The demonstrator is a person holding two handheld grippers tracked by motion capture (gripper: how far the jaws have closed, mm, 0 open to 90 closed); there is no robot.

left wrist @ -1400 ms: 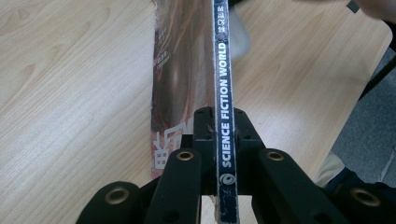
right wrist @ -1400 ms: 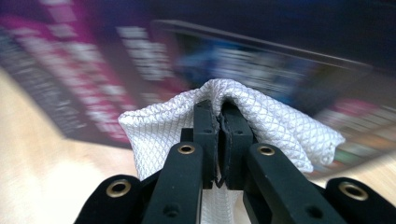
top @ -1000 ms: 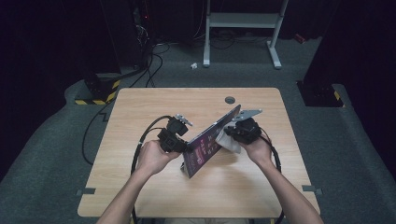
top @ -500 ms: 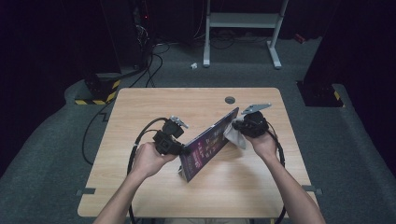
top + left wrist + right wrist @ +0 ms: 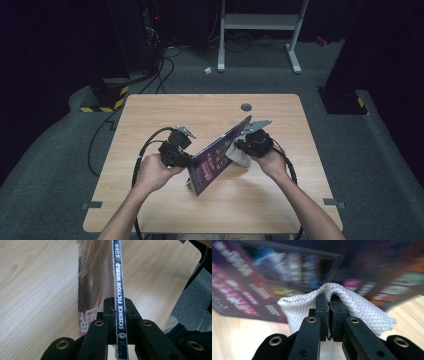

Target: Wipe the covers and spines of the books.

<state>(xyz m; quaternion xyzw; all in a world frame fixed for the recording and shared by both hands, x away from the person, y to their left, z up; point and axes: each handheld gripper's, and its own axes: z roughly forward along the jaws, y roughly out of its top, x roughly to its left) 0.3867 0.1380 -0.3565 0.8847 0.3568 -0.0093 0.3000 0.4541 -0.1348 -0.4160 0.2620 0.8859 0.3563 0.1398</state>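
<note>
While the magazine [image 5: 215,160] stands tilted on its lower edge near the middle of the table [image 5: 150,115], its purple cover faces the person's right side and its top corner points toward one o'clock in the high view. The left gripper view looks straight along the spine [image 5: 119,302], which reads "SCIENCE FICTION WORLD", with the left gripper [image 5: 119,312] clamped on it, one black jaw on each side. In the high view that left gripper [image 5: 187,159] sits at nine o'clock of the magazine, touching its lower part.

The right gripper [image 5: 329,312] has its jaws pinched together on a fold of the white cloth [image 5: 362,307], whose quilted weave drapes over both jaws. The blurred cover fills the background just beyond the cloth. In the high view the right gripper [image 5: 245,146] and cloth [image 5: 239,156] lie at three o'clock of the magazine, against the cover.

Compared with a second ago, the right hand and its cloth have shifted along the cover; half a second ago they sat higher, toward the upper corner, and they are now lower, nearer the cover's middle. The magazine keeps much the same lean, and the left gripper holds the same place on the spine. Both grips are unchanged.
</note>
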